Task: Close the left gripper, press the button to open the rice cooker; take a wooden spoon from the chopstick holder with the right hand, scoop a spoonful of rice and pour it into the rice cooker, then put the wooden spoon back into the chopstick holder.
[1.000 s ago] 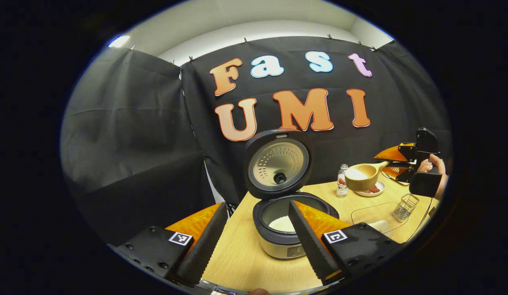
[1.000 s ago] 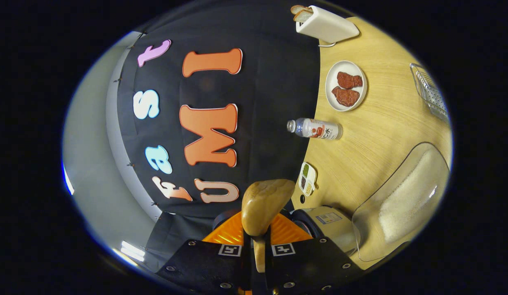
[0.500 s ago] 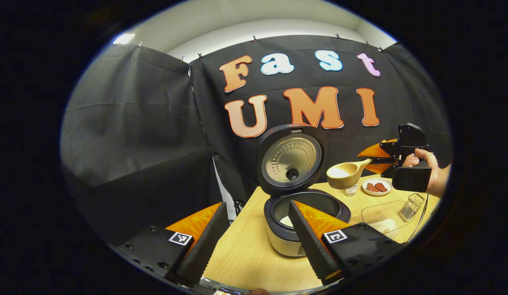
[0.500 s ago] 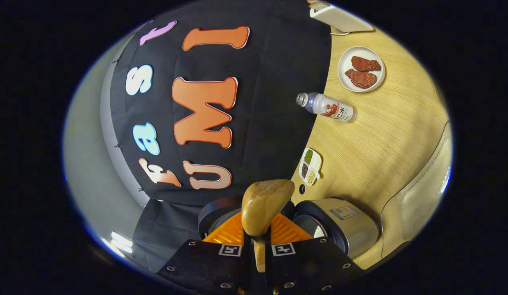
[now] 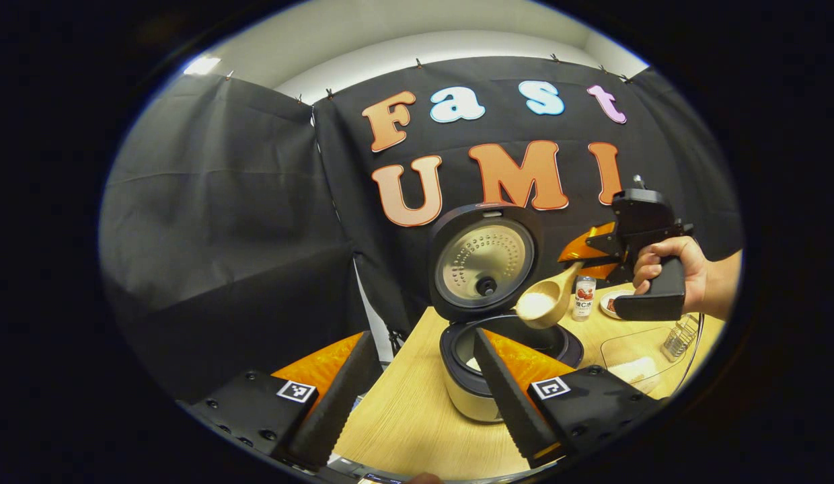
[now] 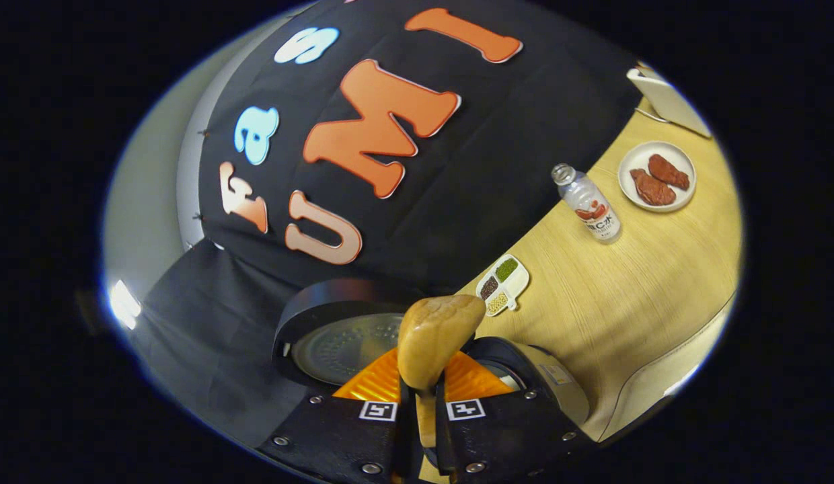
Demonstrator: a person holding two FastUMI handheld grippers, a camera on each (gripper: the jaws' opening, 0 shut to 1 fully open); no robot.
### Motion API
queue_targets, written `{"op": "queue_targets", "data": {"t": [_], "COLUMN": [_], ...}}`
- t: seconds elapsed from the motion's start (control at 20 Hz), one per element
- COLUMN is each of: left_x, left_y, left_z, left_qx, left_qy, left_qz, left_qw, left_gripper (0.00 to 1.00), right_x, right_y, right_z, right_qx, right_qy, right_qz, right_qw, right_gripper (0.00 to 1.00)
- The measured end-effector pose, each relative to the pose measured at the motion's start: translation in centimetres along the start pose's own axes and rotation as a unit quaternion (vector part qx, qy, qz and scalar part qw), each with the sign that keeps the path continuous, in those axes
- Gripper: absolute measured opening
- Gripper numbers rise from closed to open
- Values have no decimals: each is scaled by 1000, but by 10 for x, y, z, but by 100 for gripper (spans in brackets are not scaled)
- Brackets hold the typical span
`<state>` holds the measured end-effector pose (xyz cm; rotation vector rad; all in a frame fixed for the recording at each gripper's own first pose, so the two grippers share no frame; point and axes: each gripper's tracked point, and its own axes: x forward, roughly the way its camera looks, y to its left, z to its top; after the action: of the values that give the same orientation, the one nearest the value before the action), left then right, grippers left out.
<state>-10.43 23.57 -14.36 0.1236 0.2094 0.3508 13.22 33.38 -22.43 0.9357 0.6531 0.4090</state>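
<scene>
The right gripper fingers clamp the wooden spoon handle, bowl at 12 o'clock above the rice cooker; left gripper fingers wide apart.

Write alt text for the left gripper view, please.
A hand holds the right claw gripping a wooden spoon of rice above the open rice cooker. The left claw waits open in front.
</scene>
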Motion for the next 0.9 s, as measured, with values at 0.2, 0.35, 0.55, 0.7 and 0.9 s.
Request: {"op": "queue_targets", "data": {"t": [0.2, 0.35, 0.55, 0.7, 0.9], "left_x": [-2, -2, -5, -5, -7], "left_y": [-3, -1, -2, -5, -6], "left_z": [-5, -2, -1, 1, -1], "left_qx": [-2, -1, -1, -2, -1], "left_qy": [6, 3, 2, 2, 3], "left_qz": [-2, -2, -4, -7, -12], "left_qw": [1000, 1000, 1000, 1000, 1000], "left_gripper": [94, 100, 100, 94, 94], "right_x": [10, 13, 11, 9, 5], "right_y": [21, 29, 35, 38, 42], "right_z": [-17, -24, -22, -20, -21], "right_qx": [-109, -157, -180, -208, -243], "right_qy": [10, 13, 6, -4, -6], "right_qz": [-10, -11, -13, -19, -21], "right_qw": [994, 987, 984, 978, 970], "right_gripper": [13, 13, 12, 12, 12]}}
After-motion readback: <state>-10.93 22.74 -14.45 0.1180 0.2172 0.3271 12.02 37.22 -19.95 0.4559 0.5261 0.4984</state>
